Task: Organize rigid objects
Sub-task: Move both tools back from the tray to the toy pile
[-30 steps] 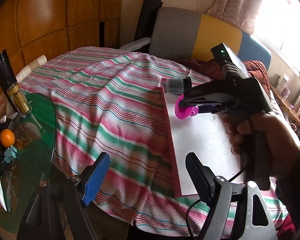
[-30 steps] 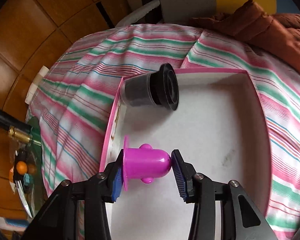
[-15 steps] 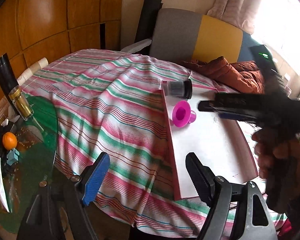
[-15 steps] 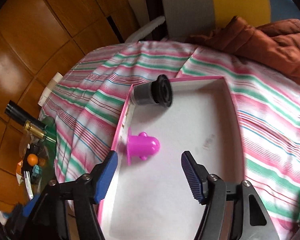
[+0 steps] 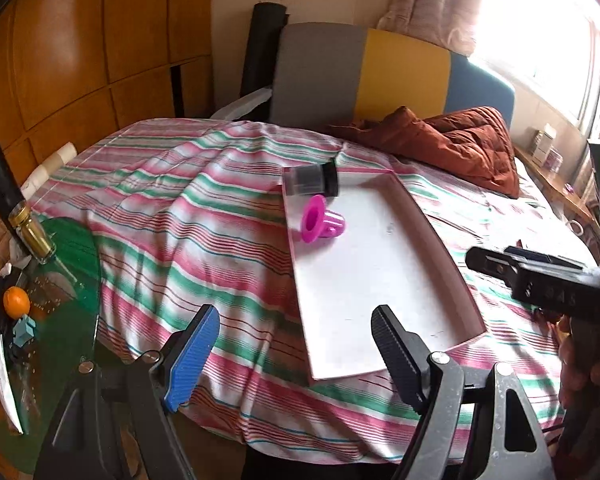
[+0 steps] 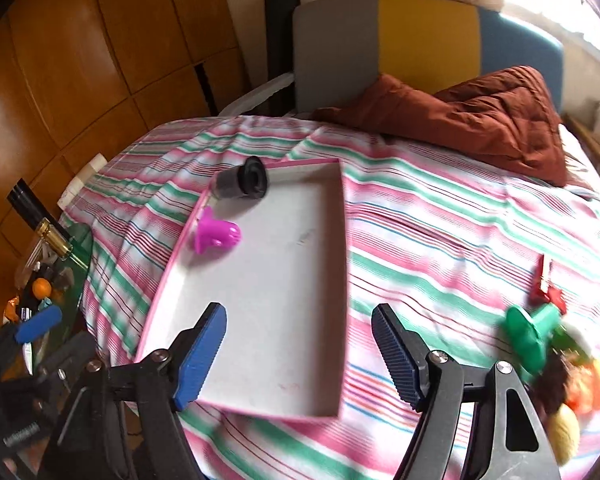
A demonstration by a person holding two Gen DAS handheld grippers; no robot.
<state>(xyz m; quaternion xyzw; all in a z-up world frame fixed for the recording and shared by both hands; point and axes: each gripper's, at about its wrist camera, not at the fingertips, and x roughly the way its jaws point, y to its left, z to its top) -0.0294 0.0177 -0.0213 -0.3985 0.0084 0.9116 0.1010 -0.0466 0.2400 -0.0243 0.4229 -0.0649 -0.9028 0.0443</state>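
Note:
A pink-rimmed white tray (image 5: 380, 288) (image 6: 284, 312) lies on the striped bedspread. In it lie a magenta plastic cup (image 5: 322, 224) (image 6: 216, 234) on its side and a dark lidded jar (image 5: 312, 180) (image 6: 242, 180) at the far corner. My right gripper (image 6: 300, 356) is open and empty, above the tray's near end; it also shows in the left wrist view (image 5: 540, 276). My left gripper (image 5: 292, 356) is open and empty, near the bed's edge by the tray's near corner. A green plastic piece (image 6: 530, 332), a red clip (image 6: 544, 280) and a pile of small toys (image 6: 572, 392) lie on the bedspread to the right.
A brown quilt (image 6: 480, 120) lies at the head of the bed before a grey, yellow and blue headboard (image 5: 364, 72). A green glass side table (image 5: 40, 300) at the left holds a gold-capped bottle (image 5: 30, 228), an orange (image 5: 16, 302) and small items.
My right gripper opened, let go of the magenta cup in the tray, and pulled back and to the right. The left gripper has barely moved.

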